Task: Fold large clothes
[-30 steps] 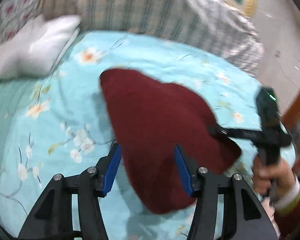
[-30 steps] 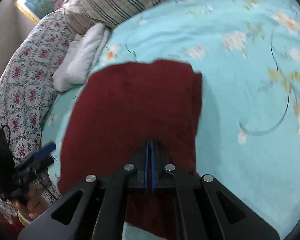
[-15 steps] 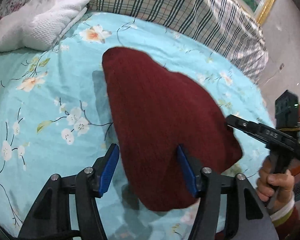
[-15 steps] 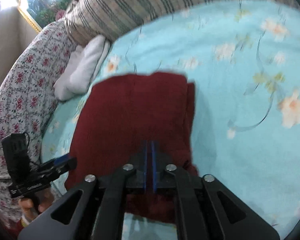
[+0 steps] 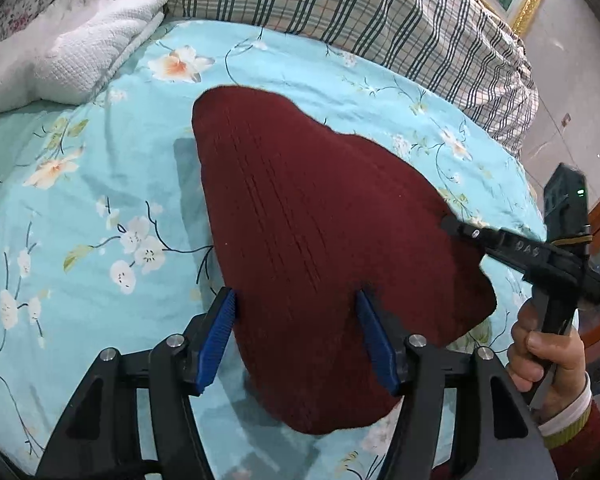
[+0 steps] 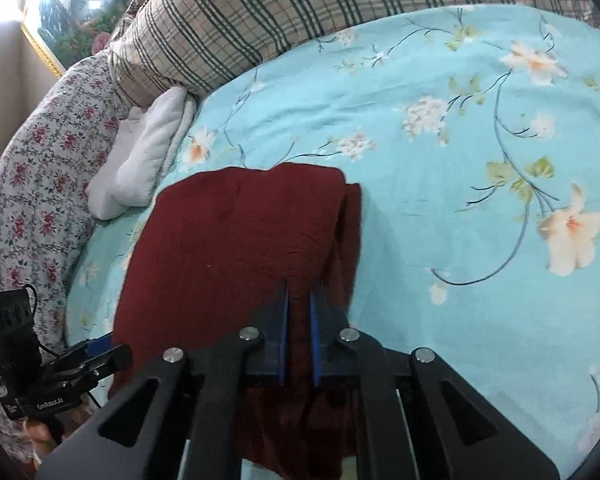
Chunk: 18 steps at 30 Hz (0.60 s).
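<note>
A dark red knitted sweater (image 5: 320, 240), folded into a thick flat bundle, is lying on the light blue bedsheet with white flowers (image 5: 80, 200), near a white folded towel (image 5: 72, 56) and a checked beige pillow (image 6: 236, 20). The left gripper (image 5: 296, 336) is hovering over the near end of the sweater with its blue pads spread wide and opening more, one on each side of the cloth and not squeezing it. The right gripper (image 6: 299, 340) is closing, with its blue pads almost together and a bit of the red cloth showing in the thin gap, but whether they are pinching it is hard to tell.
</note>
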{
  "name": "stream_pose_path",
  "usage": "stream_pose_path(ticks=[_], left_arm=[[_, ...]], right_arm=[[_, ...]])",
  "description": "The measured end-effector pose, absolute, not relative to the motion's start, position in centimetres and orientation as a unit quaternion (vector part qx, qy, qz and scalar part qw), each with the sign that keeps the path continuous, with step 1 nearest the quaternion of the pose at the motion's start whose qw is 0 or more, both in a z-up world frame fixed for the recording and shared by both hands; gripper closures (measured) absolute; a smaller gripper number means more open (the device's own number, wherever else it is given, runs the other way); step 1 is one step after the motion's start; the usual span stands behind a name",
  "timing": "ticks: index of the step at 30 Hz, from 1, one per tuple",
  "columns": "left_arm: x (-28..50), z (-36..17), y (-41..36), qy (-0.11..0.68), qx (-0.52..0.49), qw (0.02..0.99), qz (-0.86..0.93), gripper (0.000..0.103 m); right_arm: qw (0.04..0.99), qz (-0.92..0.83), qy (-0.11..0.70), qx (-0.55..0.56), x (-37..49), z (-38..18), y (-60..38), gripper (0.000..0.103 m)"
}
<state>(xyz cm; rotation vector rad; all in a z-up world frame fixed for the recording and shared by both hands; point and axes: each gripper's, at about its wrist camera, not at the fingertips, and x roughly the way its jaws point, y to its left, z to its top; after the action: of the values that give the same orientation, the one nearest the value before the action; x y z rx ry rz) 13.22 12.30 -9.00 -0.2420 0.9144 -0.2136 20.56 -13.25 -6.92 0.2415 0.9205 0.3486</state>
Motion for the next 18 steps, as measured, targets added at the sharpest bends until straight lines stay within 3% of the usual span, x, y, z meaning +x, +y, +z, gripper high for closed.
stream_pose_path(ticks=[2,7,9,15,18], left_arm=[[13.5,-9.3,12.4,0.444,-0.125,0.881,-0.106,0.037],[13.3,-9.3,12.3,0.445,-0.121,0.881,-0.106,0.037],[13.4,-9.3,12.2,0.445,-0.119,0.881,-0.105,0.037],[13.3,-9.6,12.0,0.447,-0.116,0.881,-0.102,0.036],[13.4,-9.9,12.0,0.45,-0.116,0.88,-0.101,0.035]], right_arm=[[0.86,0.165,0.467,0.124,21.3,-8.2,-13.4,0.091],[0.902,0.161,0.385,0.108,19.1,-3.3,-13.1,0.088],[0.897,0.188,0.387,0.095,19.4,-2.7,-11.9,0.088],[0.865,0.171,0.467,0.069,21.6,-7.4,-10.2,0.088],[0.871,0.174,0.454,0.078,21.0,-8.1,-10.9,0.088]])
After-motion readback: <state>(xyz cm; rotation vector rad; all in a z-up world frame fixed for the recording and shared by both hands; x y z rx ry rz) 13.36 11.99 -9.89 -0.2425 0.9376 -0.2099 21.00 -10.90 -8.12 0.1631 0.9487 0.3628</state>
